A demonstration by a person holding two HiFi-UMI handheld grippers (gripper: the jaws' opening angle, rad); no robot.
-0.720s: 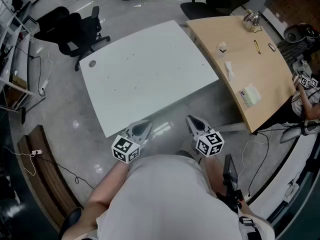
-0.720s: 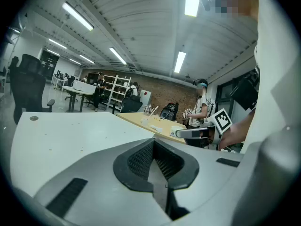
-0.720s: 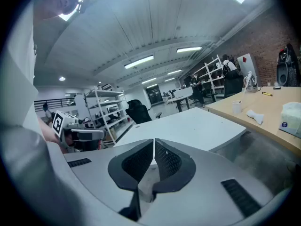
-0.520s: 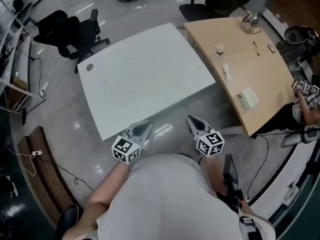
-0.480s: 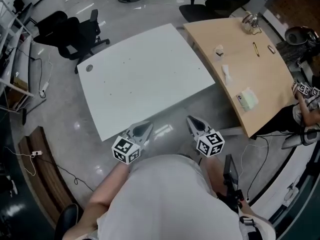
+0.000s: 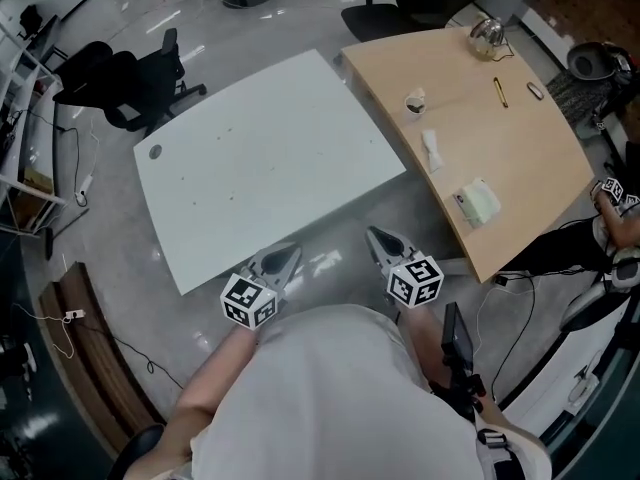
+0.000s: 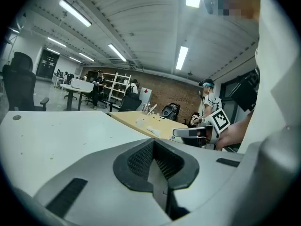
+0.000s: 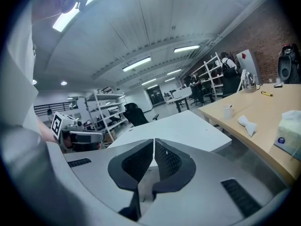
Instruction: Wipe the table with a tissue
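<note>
Well, both grippers are gray plastic with black, bumpy pads that come to a point. The left gripper (image 6: 290,251) has its jaws pressed together with nothing between them. The right gripper (image 6: 375,236) is squeezed closed and empty too. Each one carries a white cube with black square marks. The person holds them side by side, close to the body. They point forward and a little down, over the shiny gray floor (image 6: 420,218), just before the near edge of the white table (image 6: 260,158).

That table is smooth and flat with rounded corners. A small round gray cap (image 6: 155,151) sits in its far left corner.

The tissue (image 6: 431,151) is small, white and crumpled. It lies on the curved wooden table (image 6: 530,148), near the edge that faces the white table. It sits between a cup (image 6: 414,102) and a soft pale green tissue pack (image 6: 479,203), which is close to the near corner.

Black office chairs (image 6: 115,83) stand past the white table. The gripper views show a big room with metal shelves (image 8: 101,109), a brick wall (image 8: 282,27) and long ceiling lights (image 7: 75,12).
</note>
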